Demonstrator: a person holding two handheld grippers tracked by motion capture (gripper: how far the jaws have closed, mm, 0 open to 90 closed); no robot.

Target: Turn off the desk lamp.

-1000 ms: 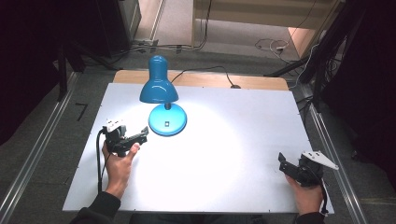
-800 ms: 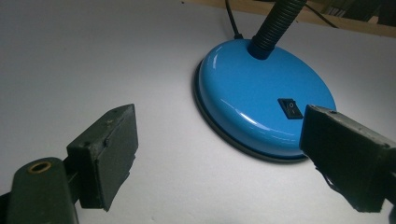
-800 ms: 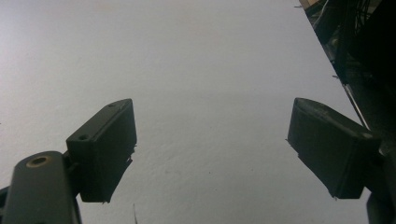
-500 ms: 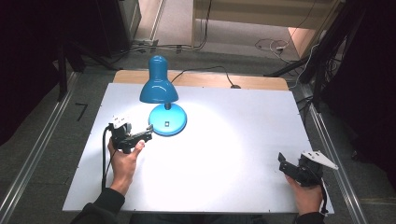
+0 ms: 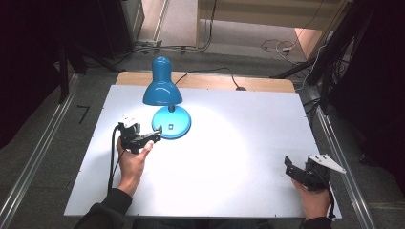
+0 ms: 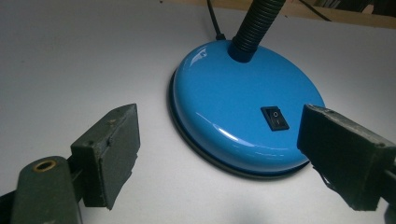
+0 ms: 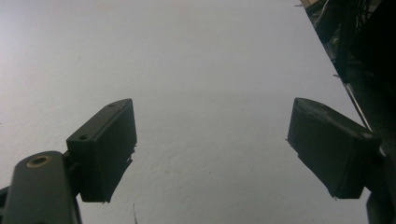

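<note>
Blue lamp (image 5: 163, 90) lit on white desk (image 5: 248, 157), left gripper (image 5: 152, 137) wide-jawed just beside its base (image 6: 243, 116), right gripper (image 5: 290, 168) wide-jawed, well apart.

The left hand (image 5: 131, 160) holds the left tool (image 5: 154, 137) out in front, with the arm reaching up from the bottom edge. Its two jaws stand wide apart and hold nothing. The right hand (image 5: 313, 200) stays low at the right, near the edge, holding the right tool (image 5: 288, 168). Its jaws are wide apart too, with nothing between them.
</note>
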